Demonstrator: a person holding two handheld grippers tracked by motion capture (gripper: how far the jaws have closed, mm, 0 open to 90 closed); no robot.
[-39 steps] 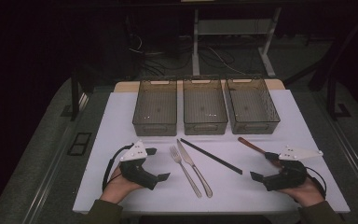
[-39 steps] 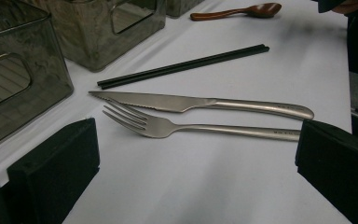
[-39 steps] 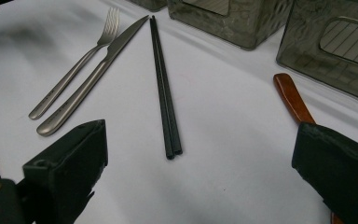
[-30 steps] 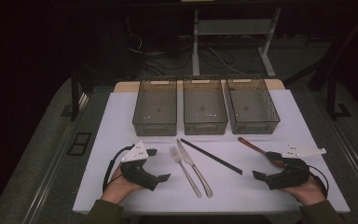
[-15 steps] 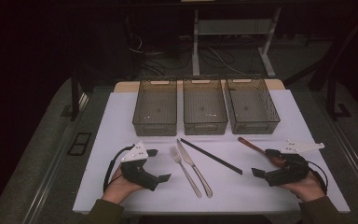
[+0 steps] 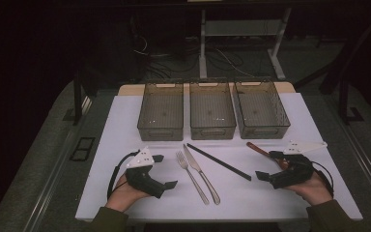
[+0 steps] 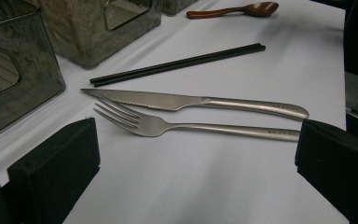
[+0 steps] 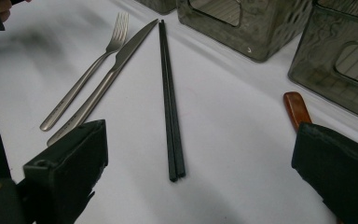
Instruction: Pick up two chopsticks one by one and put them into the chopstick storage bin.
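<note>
Jaws on both grippers are standing wide apart and gripping nothing. The right gripper (image 6: pixel 266 166) is hovering low over the white mat (image 6: pixel 125 121), facing the black chopsticks (image 8: pixel 170 98), whose near ends are lying between its two jaws in the right gripper view. The pair is lying flat and diagonal near the middle of the mat, sticks touching along their length. To take them cleanly, the gripper is probably best kept low and brought straight over the near ends, closing across both sticks together so neither rolls free. The wooden spoon (image 8: pixel 296 109) is lying just beside the right-hand jaw, its handle partly hidden behind it, so any approach is needing care not to nudge it.

The left gripper (image 6: pixel 164 170) is resting near the mat's front edge, aimed at the fork (image 7: pixel 168 125) and the knife (image 7: pixel 177 100), which are lying side by side and almost touching; a grip on one is calling for a jaw slipped between them. Three empty grey bins (image 6: pixel 212 108) are standing in a row at the back.
</note>
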